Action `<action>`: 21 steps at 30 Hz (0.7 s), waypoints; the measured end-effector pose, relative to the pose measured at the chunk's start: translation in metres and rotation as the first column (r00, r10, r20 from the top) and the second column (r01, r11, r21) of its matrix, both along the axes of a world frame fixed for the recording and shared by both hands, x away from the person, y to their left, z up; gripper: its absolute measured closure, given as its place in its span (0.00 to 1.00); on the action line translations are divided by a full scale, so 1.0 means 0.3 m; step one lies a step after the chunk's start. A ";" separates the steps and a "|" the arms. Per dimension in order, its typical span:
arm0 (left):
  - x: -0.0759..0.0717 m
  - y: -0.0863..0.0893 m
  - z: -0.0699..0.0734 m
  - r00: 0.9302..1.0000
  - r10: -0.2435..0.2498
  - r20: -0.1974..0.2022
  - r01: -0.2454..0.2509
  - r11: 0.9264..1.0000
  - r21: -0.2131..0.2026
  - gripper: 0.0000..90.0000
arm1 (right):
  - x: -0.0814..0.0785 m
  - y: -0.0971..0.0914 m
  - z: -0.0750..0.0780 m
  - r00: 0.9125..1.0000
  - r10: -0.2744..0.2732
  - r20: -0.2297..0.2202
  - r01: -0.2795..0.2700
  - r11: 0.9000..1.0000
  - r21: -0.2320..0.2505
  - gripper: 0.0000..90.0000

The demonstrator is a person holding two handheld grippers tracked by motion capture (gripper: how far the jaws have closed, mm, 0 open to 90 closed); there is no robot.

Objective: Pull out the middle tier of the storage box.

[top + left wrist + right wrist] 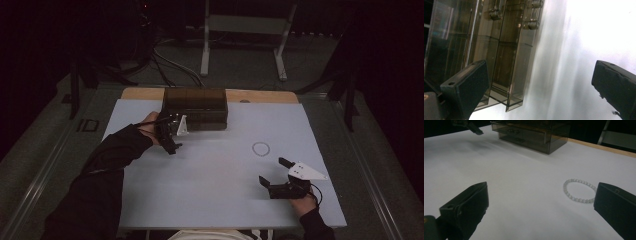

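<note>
A smoky see-through drawer box (195,107) stands at the back of the white table (215,200). My left gripper (172,141) hangs just in front of its left end, open, with nothing between the jaws. In the left gripper view (539,67) the box (486,45) fills the left side, its knobbed drawer fronts facing the jaws. One drawer (520,133) looks pulled out a little. A white bead bracelet (260,148) lies flat right of centre. My right gripper (274,170) rests open near the front right, short of the bracelet (579,191), which lies by its right jaw.
A strip of bare wood (260,95) runs along the table's far edge behind the box. Beyond it on the dark floor are cables (170,65) and a metal stand (245,35). The person's dark sleeve (100,185) covers the front left corner.
</note>
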State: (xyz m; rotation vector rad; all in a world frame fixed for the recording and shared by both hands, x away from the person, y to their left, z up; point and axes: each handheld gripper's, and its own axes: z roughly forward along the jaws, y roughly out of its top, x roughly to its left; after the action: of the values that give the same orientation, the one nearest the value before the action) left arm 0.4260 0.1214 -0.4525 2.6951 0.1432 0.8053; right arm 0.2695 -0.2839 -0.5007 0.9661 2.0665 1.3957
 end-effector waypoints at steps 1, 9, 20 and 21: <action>0.005 0.004 0.006 1.000 -0.004 -0.015 0.004 1.000 -0.016 0.03 | 0.000 0.000 0.000 1.000 0.000 0.000 0.000 1.000 -0.001 0.00; 0.033 0.027 0.030 0.998 -0.019 -0.062 0.016 0.998 -0.057 0.03 | 0.000 0.000 0.000 1.000 0.002 0.000 -0.002 1.000 0.000 0.00; 0.098 0.060 0.075 0.976 -0.017 -0.218 -0.013 0.991 -0.137 0.07 | 0.000 0.000 0.000 1.000 0.003 -0.002 -0.003 1.000 0.002 0.00; 0.102 0.061 0.075 0.973 -0.024 -0.227 -0.008 0.990 -0.139 0.07 | 0.000 0.000 -0.001 1.000 0.003 -0.002 -0.003 1.000 0.002 0.00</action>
State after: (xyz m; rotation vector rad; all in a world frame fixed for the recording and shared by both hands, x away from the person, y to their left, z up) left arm 0.4566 0.1396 -0.4299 2.6454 0.2324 0.4610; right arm 0.2695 -0.2839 -0.5009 0.9656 2.0691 1.3987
